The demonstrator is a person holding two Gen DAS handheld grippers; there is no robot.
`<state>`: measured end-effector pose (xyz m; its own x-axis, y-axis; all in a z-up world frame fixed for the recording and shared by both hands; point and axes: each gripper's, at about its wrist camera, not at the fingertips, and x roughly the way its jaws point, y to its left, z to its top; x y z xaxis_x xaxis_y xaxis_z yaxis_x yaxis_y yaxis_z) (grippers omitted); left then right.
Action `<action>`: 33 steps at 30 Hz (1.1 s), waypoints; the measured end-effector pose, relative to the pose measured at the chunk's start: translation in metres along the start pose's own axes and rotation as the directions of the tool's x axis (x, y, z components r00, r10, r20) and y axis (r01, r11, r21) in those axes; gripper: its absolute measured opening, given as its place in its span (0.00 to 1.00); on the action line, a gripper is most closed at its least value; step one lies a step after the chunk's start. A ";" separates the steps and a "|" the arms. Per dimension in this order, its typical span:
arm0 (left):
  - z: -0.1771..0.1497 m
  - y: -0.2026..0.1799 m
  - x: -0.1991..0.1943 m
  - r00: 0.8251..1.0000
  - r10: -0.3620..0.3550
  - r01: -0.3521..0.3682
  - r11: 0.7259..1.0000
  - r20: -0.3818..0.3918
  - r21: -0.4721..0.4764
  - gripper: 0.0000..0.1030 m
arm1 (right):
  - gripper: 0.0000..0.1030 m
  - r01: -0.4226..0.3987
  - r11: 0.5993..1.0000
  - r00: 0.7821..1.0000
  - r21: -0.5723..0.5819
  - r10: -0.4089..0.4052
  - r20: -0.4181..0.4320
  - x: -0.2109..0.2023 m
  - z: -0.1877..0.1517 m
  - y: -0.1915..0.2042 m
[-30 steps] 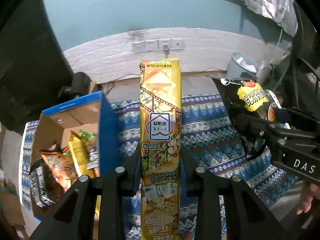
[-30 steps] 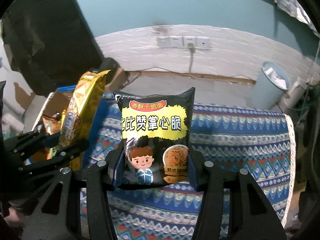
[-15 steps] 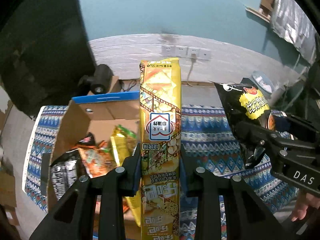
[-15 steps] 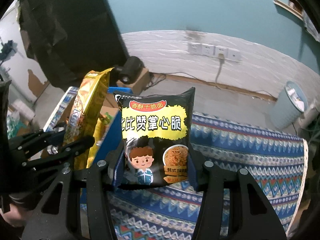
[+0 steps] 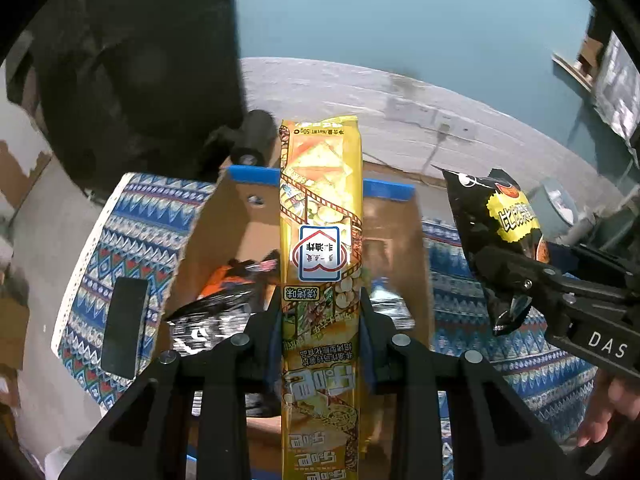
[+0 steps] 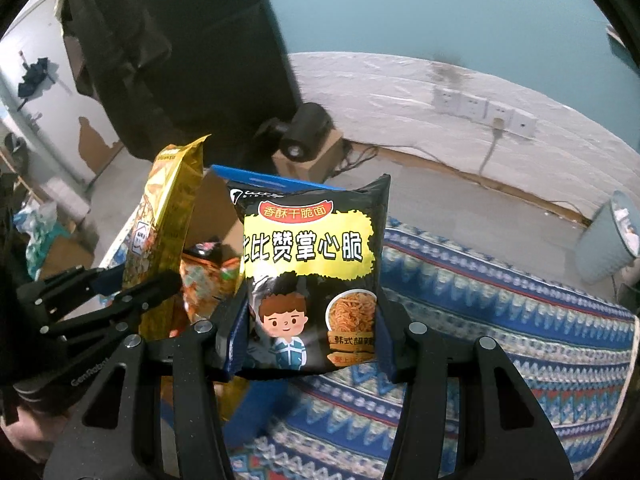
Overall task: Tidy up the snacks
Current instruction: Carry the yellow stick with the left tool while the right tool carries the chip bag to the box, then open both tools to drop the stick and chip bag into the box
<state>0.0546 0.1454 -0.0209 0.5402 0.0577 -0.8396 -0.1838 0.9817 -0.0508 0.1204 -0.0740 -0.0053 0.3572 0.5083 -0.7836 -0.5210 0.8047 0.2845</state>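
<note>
Gripping a tall yellow snack pack (image 5: 321, 240) upright in our left gripper (image 5: 320, 320), both fingers pressed on its sides, we hold it above the open cardboard box (image 5: 400, 224), where other snack bags (image 5: 224, 304) lie. Our right gripper (image 6: 310, 332) is clamped on a black noodle snack bag (image 6: 312, 280), upright over the patterned cloth (image 6: 500, 340) just beside the box.
</note>
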 end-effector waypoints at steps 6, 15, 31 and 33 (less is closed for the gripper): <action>0.000 0.023 0.012 1.000 0.012 -0.014 0.998 -0.022 -0.054 0.31 | 0.50 -0.019 0.999 0.999 -0.033 0.018 -0.043 0.026 0.007 0.027; -0.010 0.040 0.023 0.998 0.012 -0.018 0.995 -0.061 -0.094 0.35 | 0.52 -0.081 0.995 0.993 -0.053 0.076 -0.091 0.050 0.007 0.050; -0.019 0.036 -0.018 0.999 0.051 -0.052 0.996 -0.006 -0.072 0.75 | 0.73 -0.035 0.999 0.999 -0.029 0.035 -0.003 0.005 0.007 0.034; -0.021 0.031 -0.025 0.999 0.051 -0.051 0.997 0.001 -0.062 0.77 | 0.74 -0.025 0.999 1.000 -0.033 0.026 0.010 -0.003 0.004 0.031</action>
<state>0.0183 0.1709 -0.0133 0.5309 0.1083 -0.8405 -0.2614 0.9644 -0.0408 0.1058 -0.0493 0.0084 0.3515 0.5320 -0.7703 -0.5555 0.7809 0.2858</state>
